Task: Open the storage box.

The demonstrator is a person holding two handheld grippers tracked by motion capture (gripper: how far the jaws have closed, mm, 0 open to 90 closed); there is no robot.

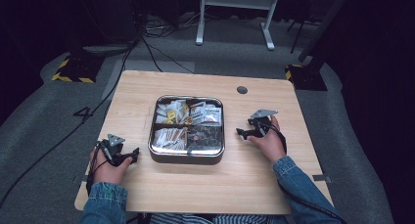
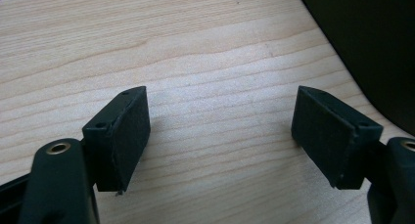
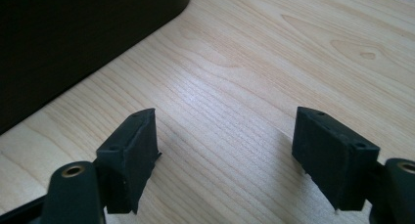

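I sit at a light wooden table (image 1: 254, 180) with a two-jaw gripper in each hand. A square metal tray (image 1: 186, 155) rests at the table's middle, between my hands, and nothing else lies on the wood except a small dark round hole (image 1: 242, 90) near the far edge.

The tray is split into four compartments. The two far ones hold white, yellow and red-printed sachets (image 1: 188, 112); the near left one holds pale sachets; the near right one holds darker packets I cannot make out.

My left gripper (image 1: 131, 155) sits on the table just left of the tray's near corner, its jaws spread wide with only bare wood between them. In the left gripper view the tray's dark wall (image 2: 372, 43) rises at the upper right. My right gripper (image 1: 243, 132) rests just right of the tray, jaws also spread wide and gripping nothing; the right gripper view shows the tray's wall (image 3: 73, 43) at the upper left.

Open wood runs along the near edge and both sides. Beyond the table, cables (image 1: 147, 43) cross grey carpet.
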